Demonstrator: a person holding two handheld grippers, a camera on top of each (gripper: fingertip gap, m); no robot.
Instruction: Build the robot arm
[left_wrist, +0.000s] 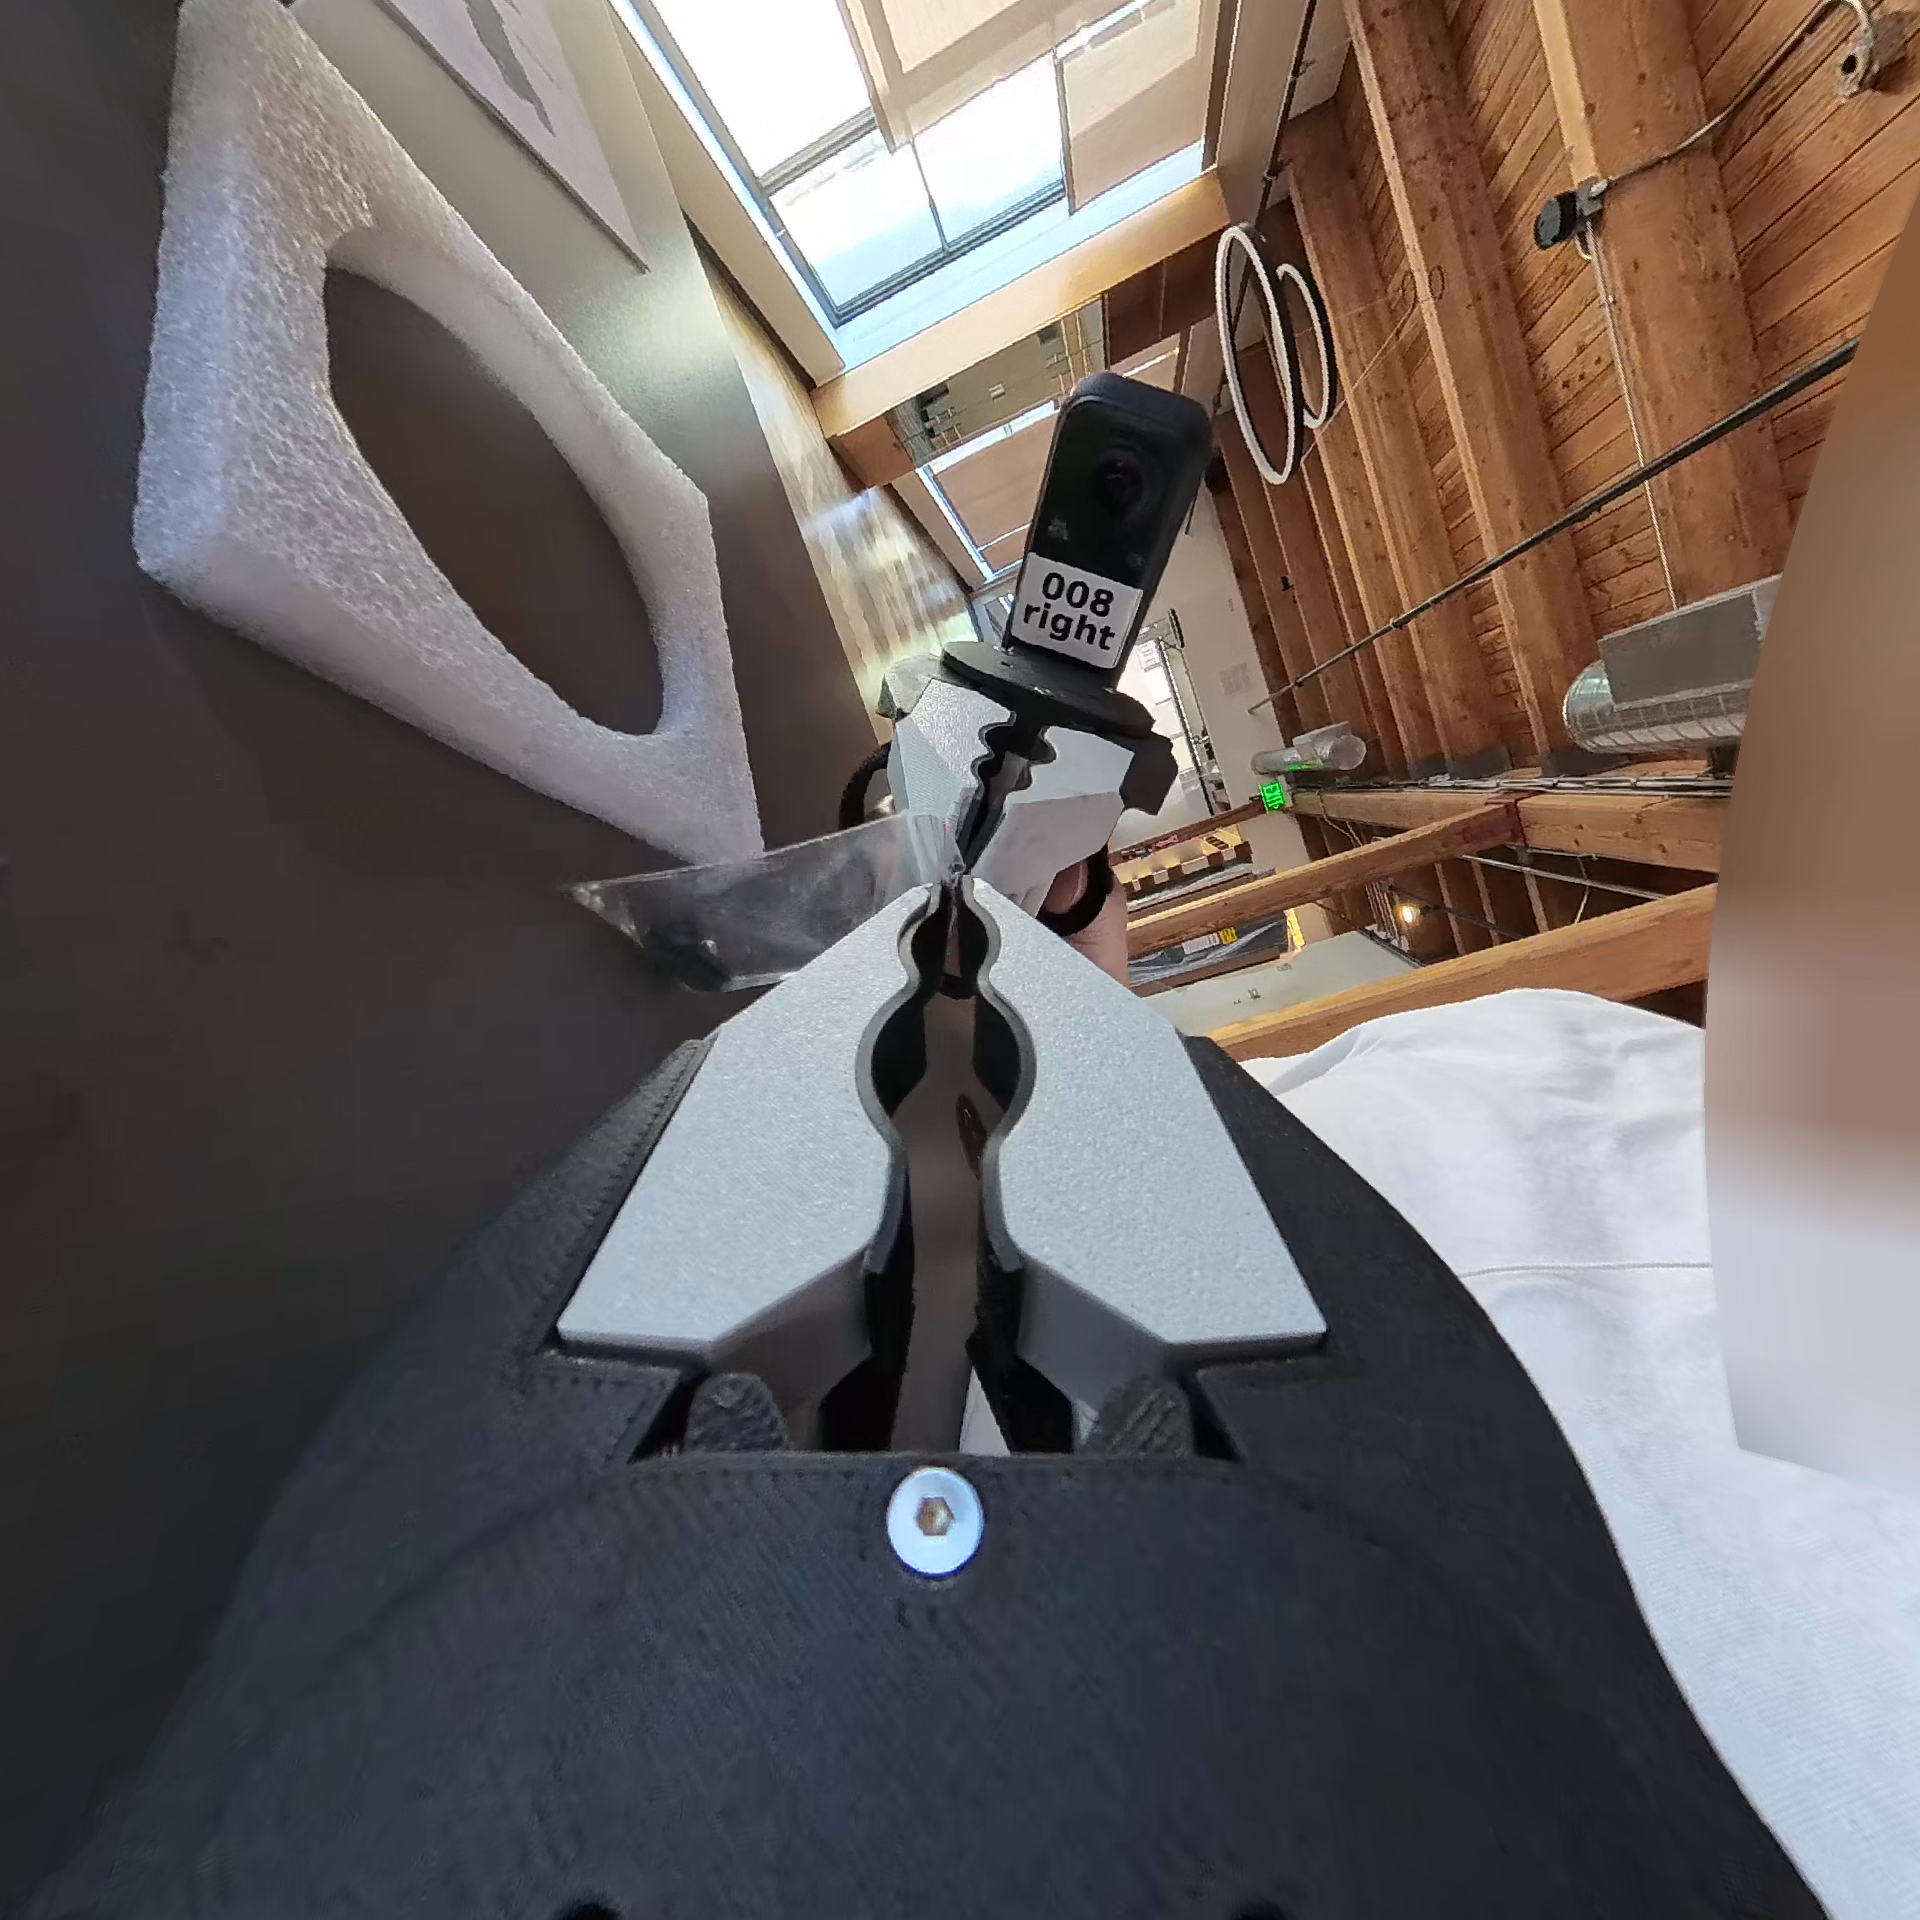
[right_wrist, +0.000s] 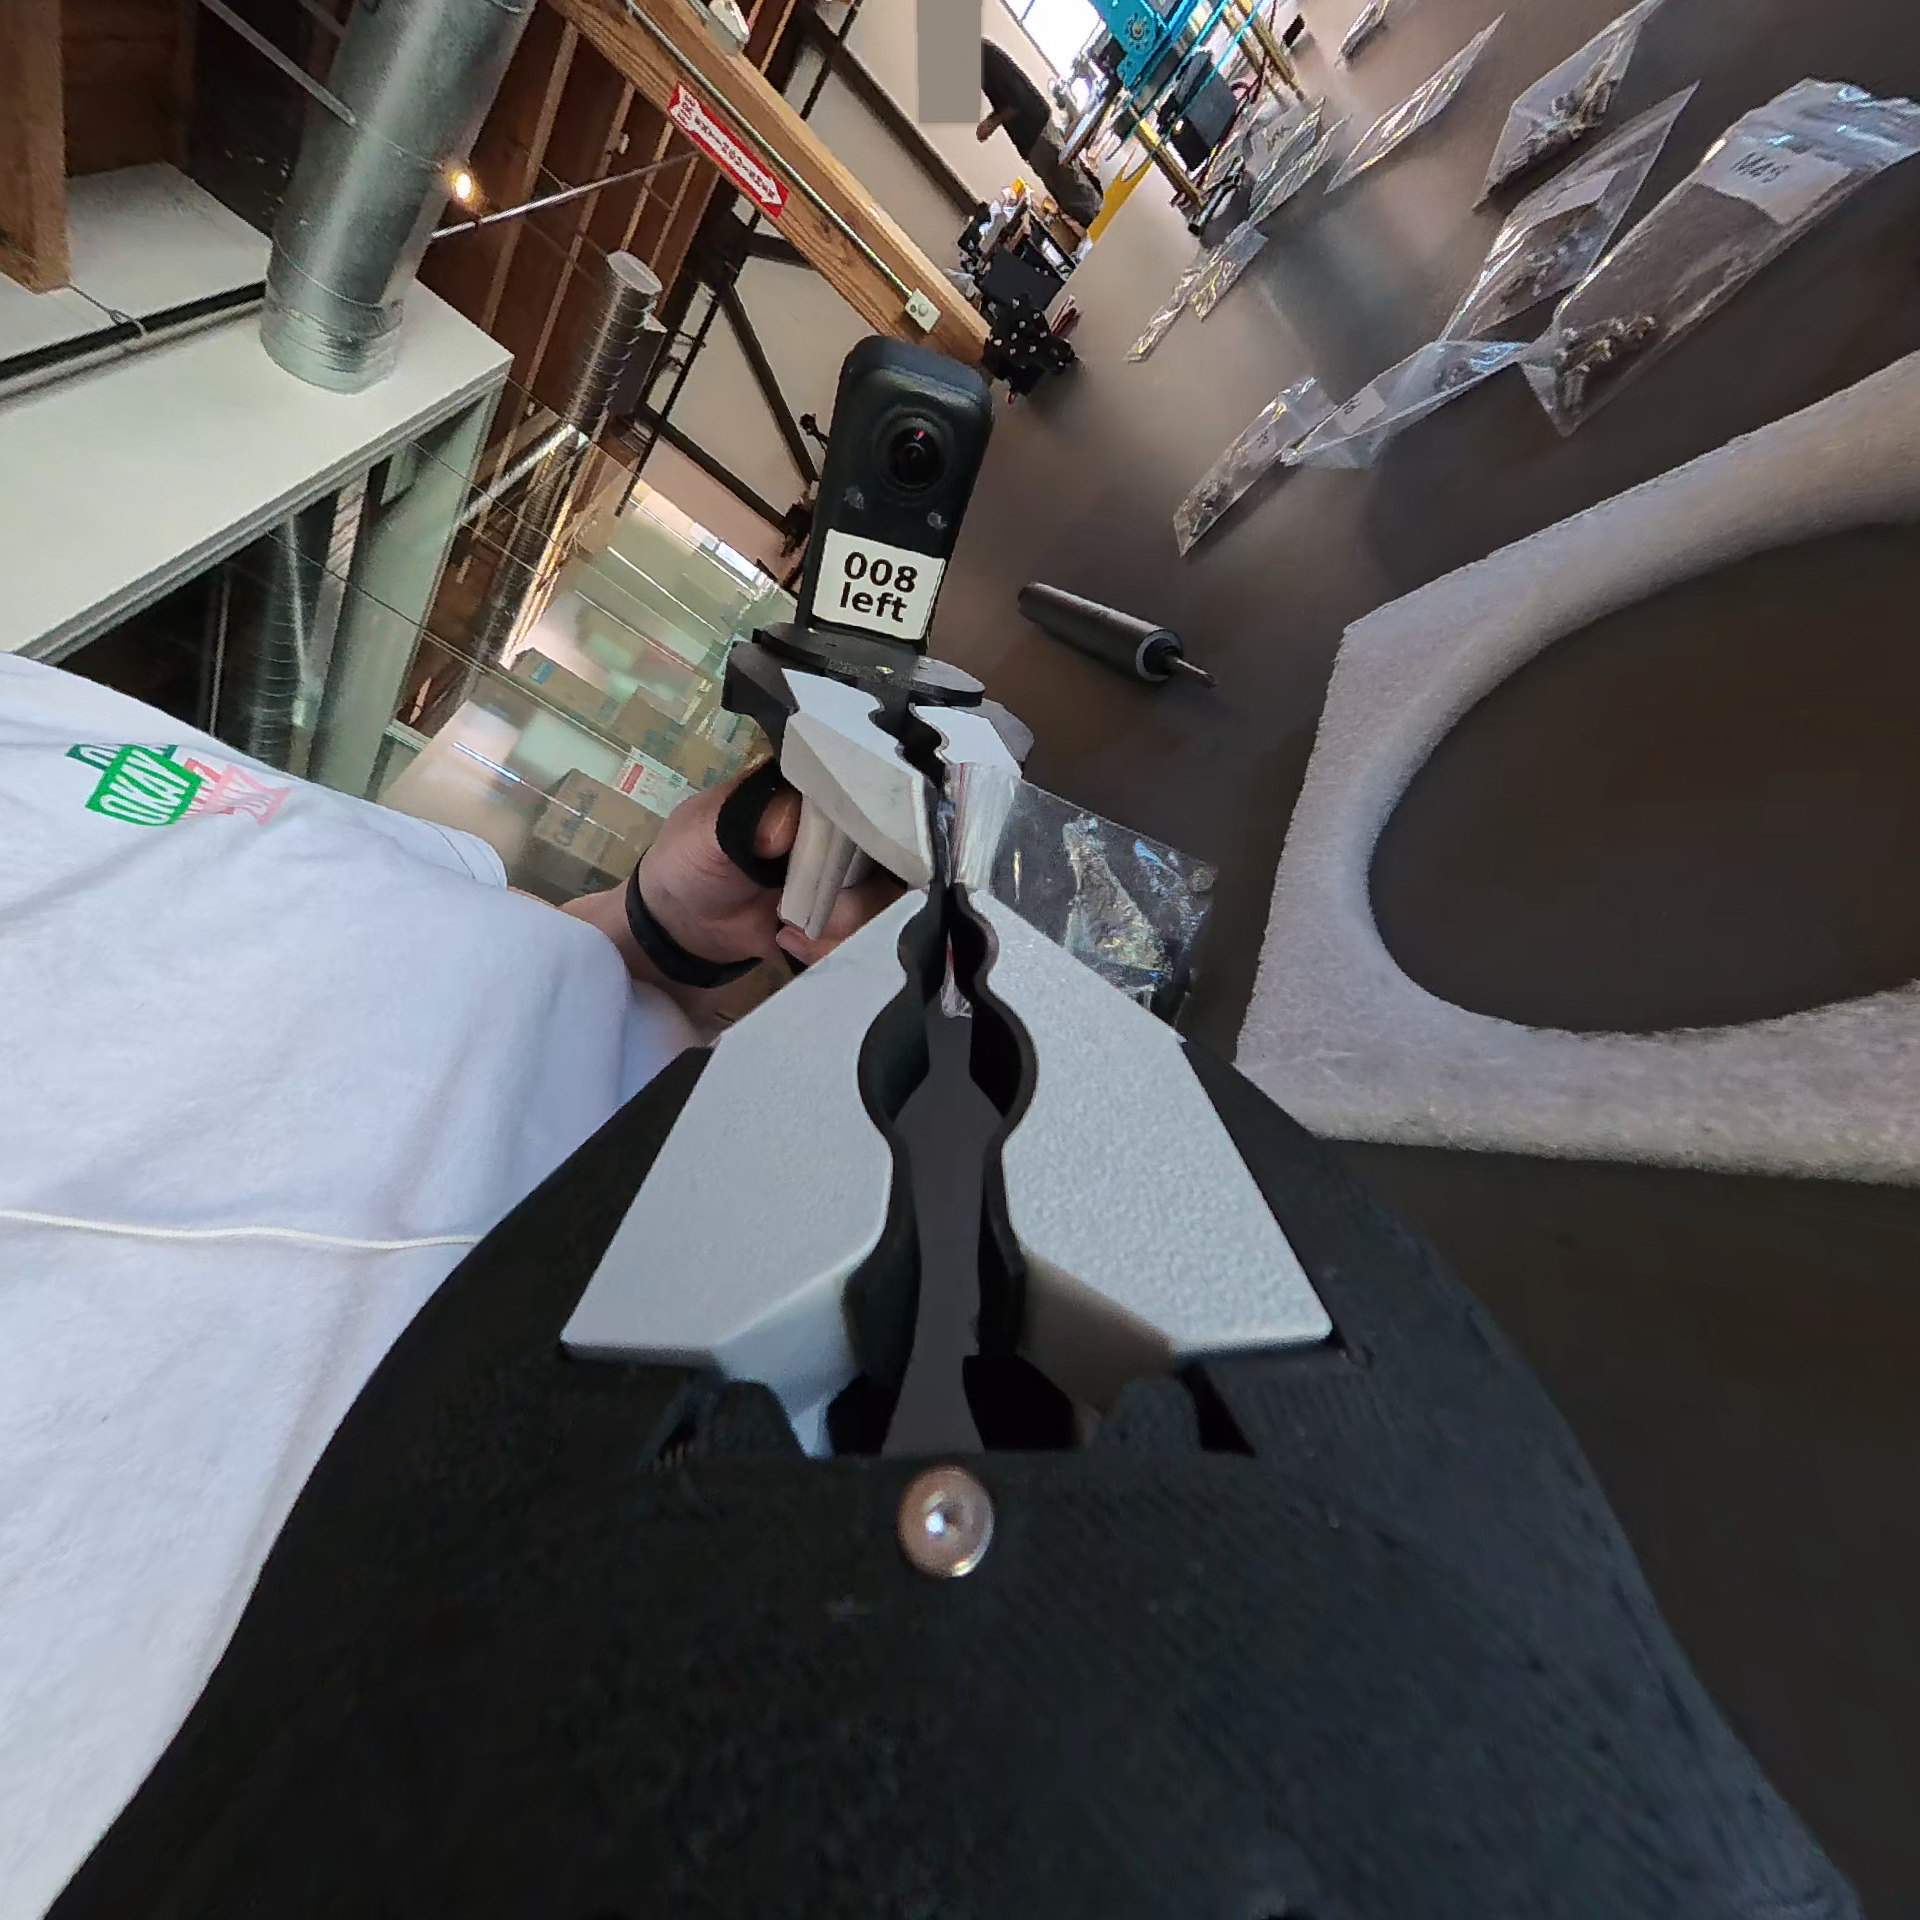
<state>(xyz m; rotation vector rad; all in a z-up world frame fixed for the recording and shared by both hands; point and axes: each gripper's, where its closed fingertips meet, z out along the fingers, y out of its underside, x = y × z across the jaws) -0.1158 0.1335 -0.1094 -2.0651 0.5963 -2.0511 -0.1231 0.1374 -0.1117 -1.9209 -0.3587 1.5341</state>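
Observation:
A small clear plastic bag (left_wrist: 727, 920) with dark small parts inside hangs above the dark table (left_wrist: 156, 1039). My left gripper (left_wrist: 951, 899) is shut on one edge of it. My right gripper (left_wrist: 971, 842) faces it tip to tip and is shut on the same edge. In the right wrist view my right gripper (right_wrist: 948, 904) pinches the bag (right_wrist: 1101, 894), and the left gripper (right_wrist: 940, 821) clamps it just beyond. A hand (right_wrist: 707, 894) holds the left gripper's handle.
A white foam block (left_wrist: 416, 520) with an oval cutout lies on the table beside the bag; it also shows in the right wrist view (right_wrist: 1558, 1081). A black cylinder tool (right_wrist: 1112, 634) and several clear bags of hardware (right_wrist: 1662, 239) lie farther off. The person's white shirt (right_wrist: 260, 1039) is close. Less than 4 cm separates the two grippers' tips.

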